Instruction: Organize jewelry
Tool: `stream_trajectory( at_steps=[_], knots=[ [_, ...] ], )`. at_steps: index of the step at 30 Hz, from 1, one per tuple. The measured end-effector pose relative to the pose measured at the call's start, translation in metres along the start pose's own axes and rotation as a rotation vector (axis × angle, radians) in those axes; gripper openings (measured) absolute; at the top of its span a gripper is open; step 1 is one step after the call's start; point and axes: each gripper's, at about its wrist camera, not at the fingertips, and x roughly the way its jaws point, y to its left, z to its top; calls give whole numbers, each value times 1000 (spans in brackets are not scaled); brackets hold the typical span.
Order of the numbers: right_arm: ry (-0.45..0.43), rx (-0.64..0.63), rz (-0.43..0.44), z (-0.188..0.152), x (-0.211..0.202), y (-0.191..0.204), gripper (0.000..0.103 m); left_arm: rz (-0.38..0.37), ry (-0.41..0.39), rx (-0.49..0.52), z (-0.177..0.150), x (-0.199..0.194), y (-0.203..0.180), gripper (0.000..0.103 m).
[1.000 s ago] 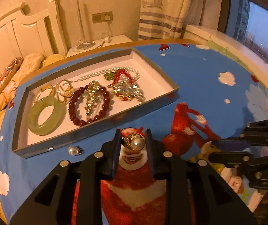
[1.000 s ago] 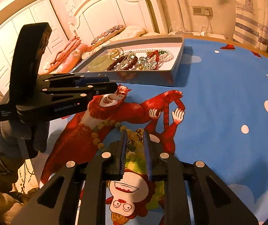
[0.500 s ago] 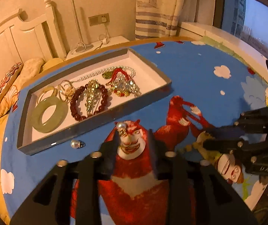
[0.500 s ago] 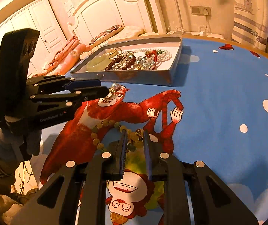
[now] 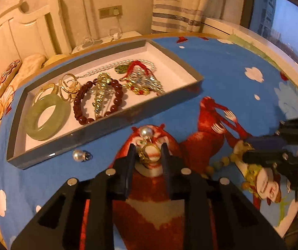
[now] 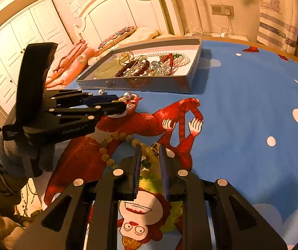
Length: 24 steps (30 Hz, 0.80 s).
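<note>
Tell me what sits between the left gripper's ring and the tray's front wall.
In the left wrist view, only bare printed cloth separates the ring from the tray; a loose pearl earring lies off to the left.

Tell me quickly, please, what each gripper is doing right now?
Left gripper: shut on the pearl ring.
Right gripper: open, fingers either side of the yellow bead necklace.

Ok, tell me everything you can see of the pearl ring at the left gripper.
The pearl ring is a gold-coloured band with ornate metalwork and a round white pearl on top. It sits between the left gripper's fingers, band facing the camera, pearl pointing away toward the jewelry tray. Whether the fingers pinch it or merely flank it is unclear. It is over the red cartoon face on the blue tablecloth, outside the tray; the right wrist view shows its pearl at the fingertips.
</note>
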Motion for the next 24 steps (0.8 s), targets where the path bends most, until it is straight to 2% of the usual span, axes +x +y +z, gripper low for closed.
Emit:
stream_trajectory(
  at_steps=[7,14,17,24],
  knots=[
    [-14,-4,3,-1,-2,1,18,-1,-16,4,-10,-20,-5,24],
    [-92,-7,1,-2,-18,5,18,28,-33,-4,-13,-31,-1,24],
    [-116,-5,29,3,-26,10,18,36,-38,0,-14,-34,0,24],
    [-159,-76,12,22,-40,32,18,44,-54,-2,-14,-39,5,24]
  ],
)
